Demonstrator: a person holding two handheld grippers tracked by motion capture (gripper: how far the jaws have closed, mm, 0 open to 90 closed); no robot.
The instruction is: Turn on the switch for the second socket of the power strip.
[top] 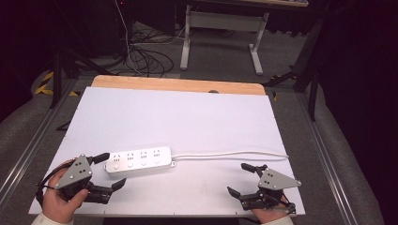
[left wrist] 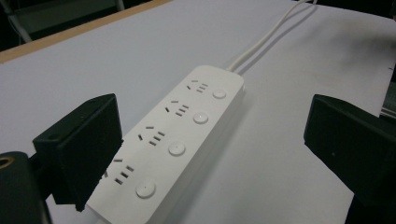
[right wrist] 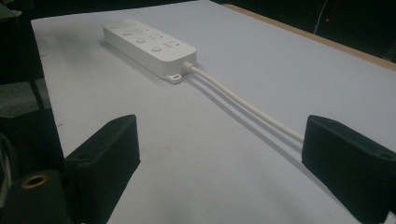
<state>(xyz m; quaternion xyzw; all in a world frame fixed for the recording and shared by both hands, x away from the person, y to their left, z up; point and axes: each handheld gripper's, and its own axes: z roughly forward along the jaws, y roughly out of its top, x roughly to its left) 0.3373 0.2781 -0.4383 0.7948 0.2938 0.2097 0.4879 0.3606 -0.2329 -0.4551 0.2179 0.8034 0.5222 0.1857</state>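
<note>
High view: fixed overhead, facing forward and down across the whole worktop. Left gripper view: low, close behind the power strip's near end, looking along it. Right gripper view: low, farther off, facing the same strip along its cord.

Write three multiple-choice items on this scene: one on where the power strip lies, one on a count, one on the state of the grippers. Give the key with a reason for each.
1. The power strip lies nearest:
A. the left gripper
B. the right gripper
C. the table's far wooden edge

2. Round buttons on the strip:
A. two
B. four
C. six

3. The grippers' jaws are:
A. both shut
B. left shut on the cable
C. both open, holding nothing

Key: 1 A, the strip's end sits between the left jaws in the left gripper view. 2 B, four buttons show in a row there. 3 C, each pair stands wide apart.
</note>
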